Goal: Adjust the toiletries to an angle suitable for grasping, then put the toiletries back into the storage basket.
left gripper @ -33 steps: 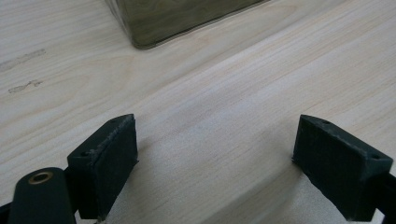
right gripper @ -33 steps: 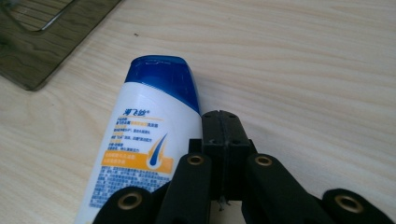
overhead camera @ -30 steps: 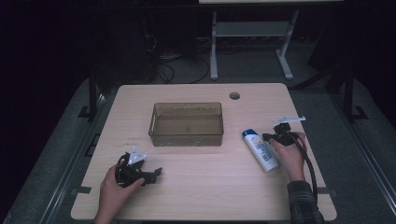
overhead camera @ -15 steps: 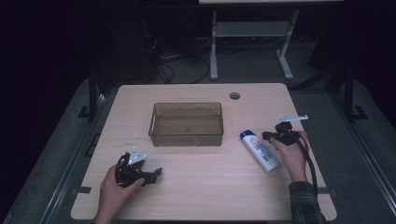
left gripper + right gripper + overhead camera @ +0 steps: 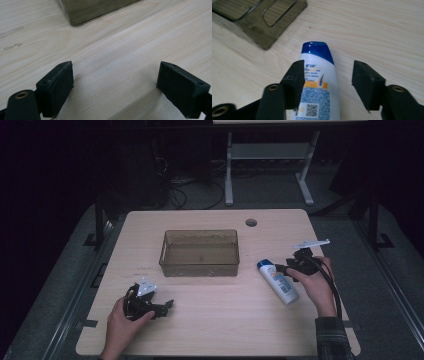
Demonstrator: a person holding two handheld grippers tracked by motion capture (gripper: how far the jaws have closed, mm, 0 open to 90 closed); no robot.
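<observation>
A white shampoo bottle (image 5: 278, 281) with a blue cap lies flat on the table, right of the bin, cap pointing away from the person. My right gripper (image 5: 282, 269) hovers just over the bottle's far end. In the right gripper view the bottle (image 5: 319, 82) runs between the jaws of the right gripper (image 5: 328, 67), which have just been opening; the pads stand apart from it and do not press on it. My left gripper (image 5: 163, 306) rests low at the table's front left. It is open, and the left gripper (image 5: 115, 72) has only bare wood between its pads.
A clear brownish plastic bin (image 5: 200, 233) stands empty at the table's middle; its corner (image 5: 75, 22) shows ahead of the left jaws and its rim (image 5: 262, 32) beyond the bottle. A cable hole (image 5: 251, 222) sits behind it. Dark floor and a metal frame lie past the far edge.
The right hand and its gripper have lifted slightly and shifted a little left over the bottle. The bottle lies in the same place. The left hand has not moved.
</observation>
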